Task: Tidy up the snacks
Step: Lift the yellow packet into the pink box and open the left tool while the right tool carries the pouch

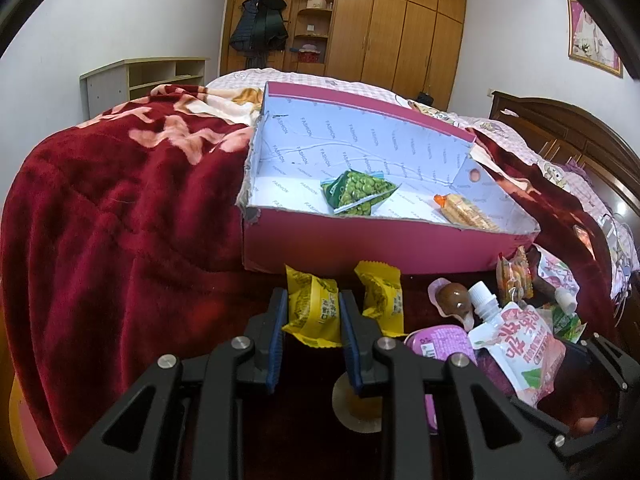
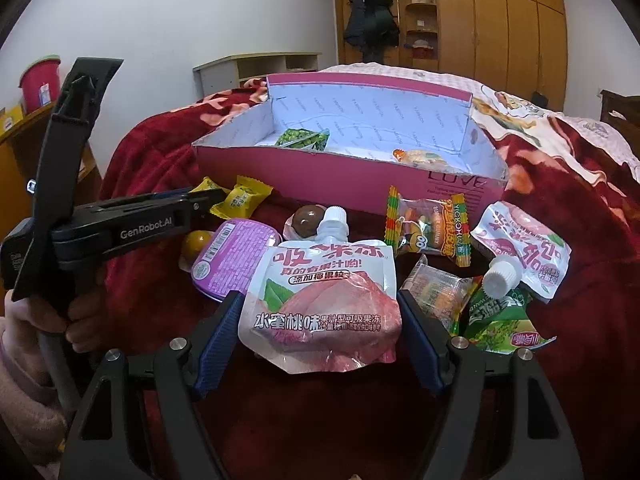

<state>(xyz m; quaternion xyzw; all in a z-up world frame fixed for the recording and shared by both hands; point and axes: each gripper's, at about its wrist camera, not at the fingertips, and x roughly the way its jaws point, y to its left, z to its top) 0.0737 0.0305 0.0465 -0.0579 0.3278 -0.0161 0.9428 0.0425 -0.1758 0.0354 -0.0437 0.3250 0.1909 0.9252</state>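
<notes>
Bed: red blanket (image 1: pixel 120 208) carrying pink box (image 1: pixel 360 248).
Left gripper (image 1: pixel 314 312): clamping yellow packet (image 1: pixel 312 308).
Right gripper (image 2: pixel 320 320): gaping wide around peach pouch (image 2: pixel 320 300), not pressing it.

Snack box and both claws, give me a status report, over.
Left claw shut on yellow snack packet. Right claw open around peach jelly pouch. Pink box ahead, path clear.

Soft, even indoor light; strong fisheye bending, dark vignetted corners, slightly blurred edges.
</notes>
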